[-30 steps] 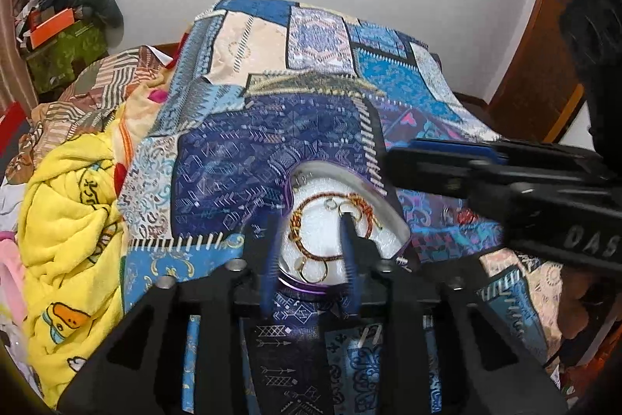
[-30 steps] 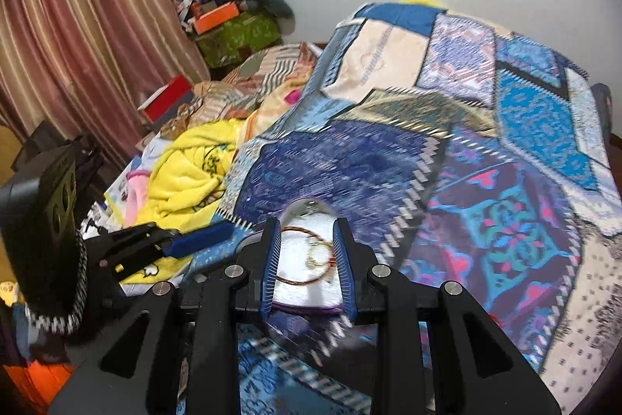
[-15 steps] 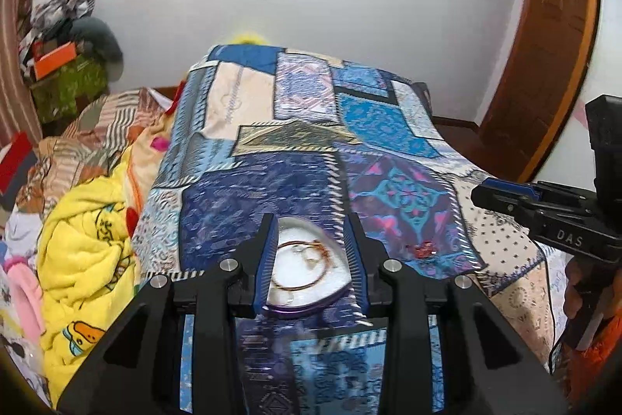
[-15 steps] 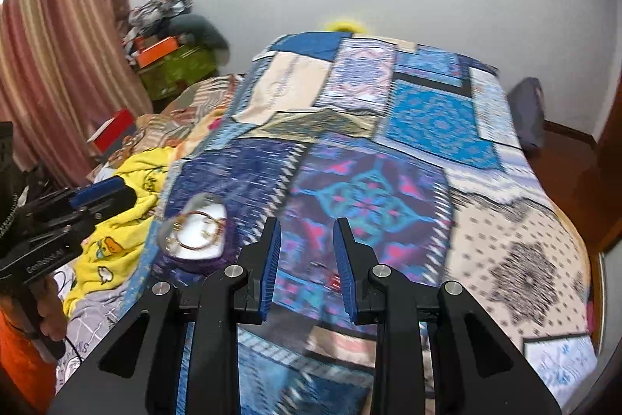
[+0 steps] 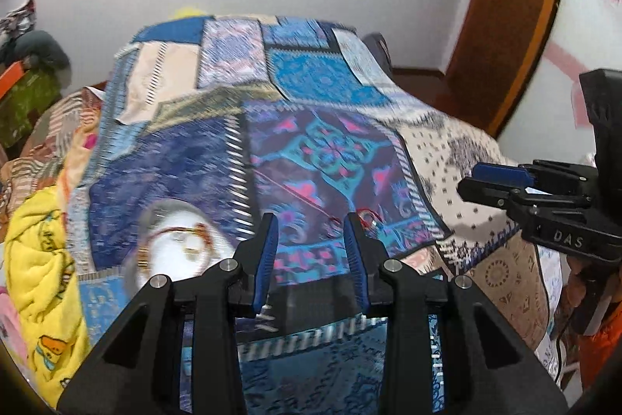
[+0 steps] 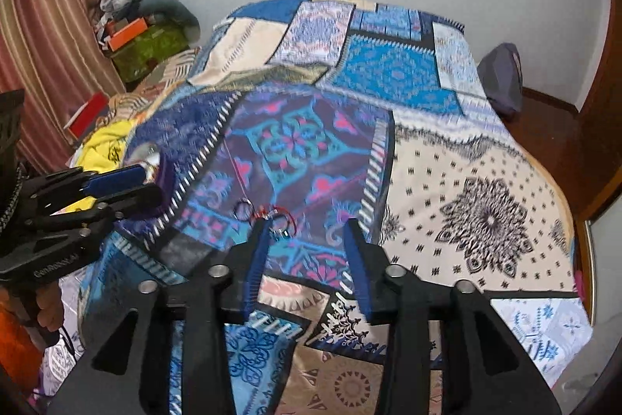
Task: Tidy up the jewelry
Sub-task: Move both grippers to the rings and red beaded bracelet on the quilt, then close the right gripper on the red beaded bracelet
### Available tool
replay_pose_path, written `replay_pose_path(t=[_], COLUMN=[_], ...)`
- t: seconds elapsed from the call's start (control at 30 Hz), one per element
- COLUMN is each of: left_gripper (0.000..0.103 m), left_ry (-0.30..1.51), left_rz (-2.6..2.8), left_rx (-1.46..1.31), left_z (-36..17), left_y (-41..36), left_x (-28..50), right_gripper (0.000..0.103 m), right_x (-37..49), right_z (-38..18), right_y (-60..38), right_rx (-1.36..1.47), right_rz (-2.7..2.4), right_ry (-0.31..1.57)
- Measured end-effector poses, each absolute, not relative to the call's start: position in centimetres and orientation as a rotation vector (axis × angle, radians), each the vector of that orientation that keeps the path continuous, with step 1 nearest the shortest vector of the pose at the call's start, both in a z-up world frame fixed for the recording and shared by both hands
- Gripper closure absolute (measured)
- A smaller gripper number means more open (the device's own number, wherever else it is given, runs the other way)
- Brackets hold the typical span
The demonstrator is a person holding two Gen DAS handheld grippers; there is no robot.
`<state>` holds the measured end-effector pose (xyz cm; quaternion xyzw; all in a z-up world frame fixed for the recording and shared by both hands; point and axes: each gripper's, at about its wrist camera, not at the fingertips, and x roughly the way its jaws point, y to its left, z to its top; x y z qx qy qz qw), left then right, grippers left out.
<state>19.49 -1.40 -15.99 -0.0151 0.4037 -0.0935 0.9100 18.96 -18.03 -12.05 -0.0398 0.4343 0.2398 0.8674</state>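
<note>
Inspector: Grippers' condition?

Clerk: Left gripper (image 5: pixel 311 224) spread, holding nothing. Right gripper (image 6: pixel 307 228) likewise spread, empty, above the patchwork bedspread (image 6: pixel 466 189).

Inspector: Jewelry?

Clerk: Red cord with rings (image 6: pixel 272 214) lies loose on the bedspread, just beyond the right fingertips. Bangles sit in the white dish (image 5: pixel 175 251), left of the left gripper; blurred.

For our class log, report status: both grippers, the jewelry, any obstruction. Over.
Left gripper open, empty. Right gripper open, empty, above loose rings on quilt. Dish already holds bangles. Nothing in the way. Over.
</note>
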Motion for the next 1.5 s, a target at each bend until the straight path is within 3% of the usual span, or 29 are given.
replay_pose_path(t=[0.33,0.77,0.93,1.0,1.43,1.5], left_gripper=[0.069,0.069,0.083,0.083,0.083,0.083], left_ry=[0.953,0.992,0.989,0.989,0.922,0.915], left_rz=[-0.213,-0.200,-0.204,-0.213,-0.174,-0.170], left_rx=[0.075,0.158,0.151,0.128,0.074,0.070], left_z=[-21.2,-23.8,-23.9,-23.8,-21.4,-20.9], left_y=[-4.5,-6.1,-6.1,-5.8,-4.6,-4.5], left_x=[23.0,25.6,26.2,26.4,24.2,23.8], right_gripper=[0.065,0.065,0.065,0.065,0.097,0.097], right_x=[20.4,21.4,21.8,21.9,21.6,21.4], right_z=[-15.5,-18.3,-19.3,-19.2,-19.4,-19.2], right_y=[-18.2,-16.5,-15.5,-15.2,-13.1,-13.3], right_rx=[-0.082,-0.118,-0.131,-0.131,-0.201,-0.193], right_rz=[0.533,0.623,0.648,0.656,0.638,0.635], right_ry=[0.988,1.054,1.070,1.067,1.007,1.012])
